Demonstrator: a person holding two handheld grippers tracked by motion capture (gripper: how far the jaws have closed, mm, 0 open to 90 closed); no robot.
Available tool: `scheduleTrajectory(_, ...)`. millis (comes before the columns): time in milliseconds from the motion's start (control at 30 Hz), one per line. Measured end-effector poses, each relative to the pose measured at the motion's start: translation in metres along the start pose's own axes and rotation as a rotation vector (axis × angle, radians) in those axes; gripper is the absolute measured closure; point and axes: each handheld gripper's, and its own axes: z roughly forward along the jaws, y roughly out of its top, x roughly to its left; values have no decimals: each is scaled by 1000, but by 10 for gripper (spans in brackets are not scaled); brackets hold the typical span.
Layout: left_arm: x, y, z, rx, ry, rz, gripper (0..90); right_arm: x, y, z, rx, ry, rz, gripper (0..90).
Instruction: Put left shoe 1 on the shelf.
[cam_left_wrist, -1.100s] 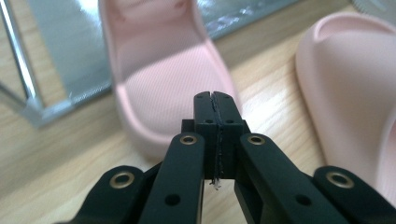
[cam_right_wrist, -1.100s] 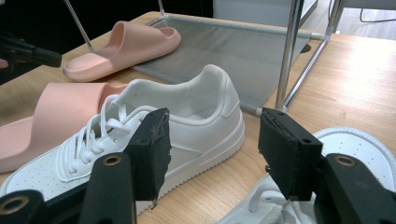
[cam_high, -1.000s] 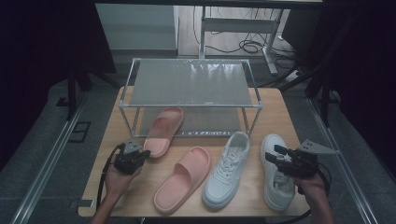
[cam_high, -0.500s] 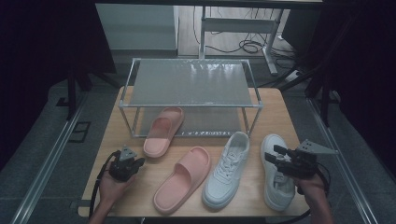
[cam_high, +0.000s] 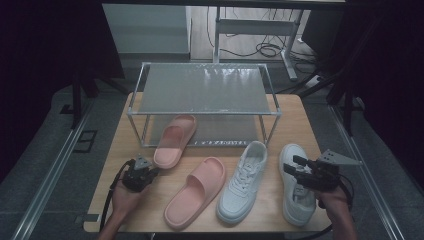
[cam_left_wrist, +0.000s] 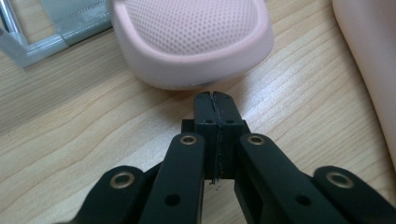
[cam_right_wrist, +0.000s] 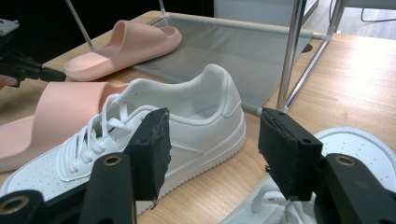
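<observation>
We judge the step to be nudging the pink perforated foam slide (cam_left_wrist: 191, 39) under the metal-framed mesh shoe rack (cam_high: 205, 90): we keep the left gripper (cam_left_wrist: 215, 95), jaws pressed together, low and square against its heel. The heel lies just ahead of those tips, barely apart. The right gripper (cam_right_wrist: 212, 149) hangs spread and empty over the white lace-up sneaker (cam_high: 296, 185).

Dim, dark-edged high view; brighter gripper views, near tongs soft, glare on wood.

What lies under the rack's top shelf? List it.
Under the rack, the toe half of one pink slide rests on the grey lower shelf. The frosted top blurs the rest beneath.
</observation>
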Motion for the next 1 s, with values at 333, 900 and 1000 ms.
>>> scheduleTrajectory(333,-4,5,-4,2,-11,17,900,-1,0,-1,-4,-2,-1,441)
scheduleTrajectory(900,-8,25,11,28,-31,53,900,-1,-1,1,2,1,2,441)
scheduleTrajectory(1000,-8,31,16,41,-28,60,900,0,0,0,-1,1,-1,441)
